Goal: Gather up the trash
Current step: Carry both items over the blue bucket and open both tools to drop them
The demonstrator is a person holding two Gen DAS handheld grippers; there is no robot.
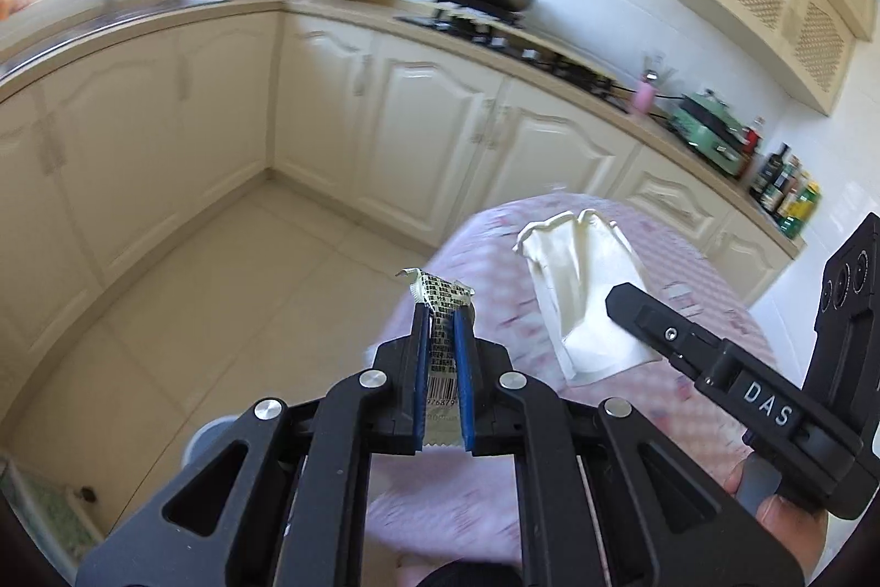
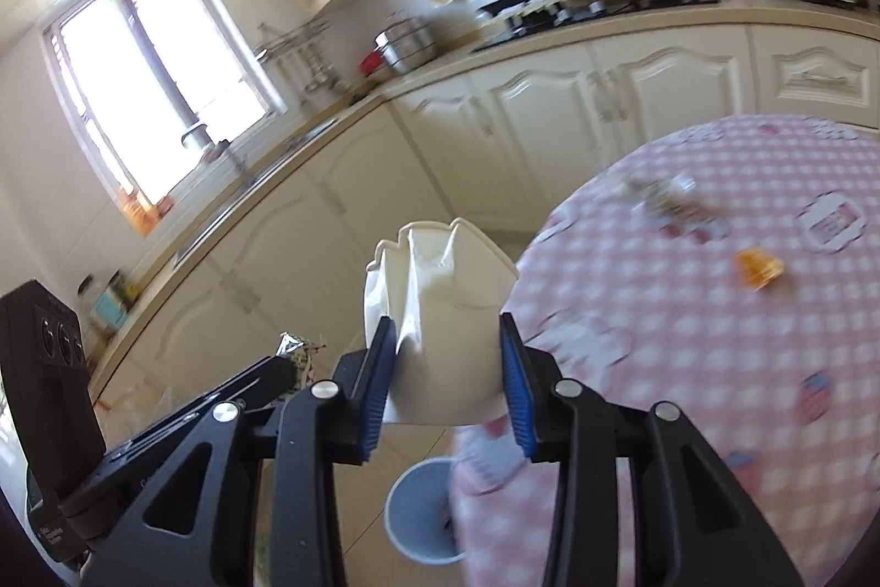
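Left gripper [image 1: 444, 312]: clenched on a printed wrapper [image 1: 440, 339], held off the table [image 2: 687, 312].
Right gripper [image 2: 448, 345]: pads grasping a crumpled white paper cup [image 2: 440, 312].
Handling: both looked light and soft; the cup crushes easily, so its lower body suited gripping.
Bin [image 2: 423, 510]: stood below.

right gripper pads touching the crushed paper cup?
Touching. In the right wrist view both blue pads of the right gripper press the sides of the crushed white paper cup, with no gap.
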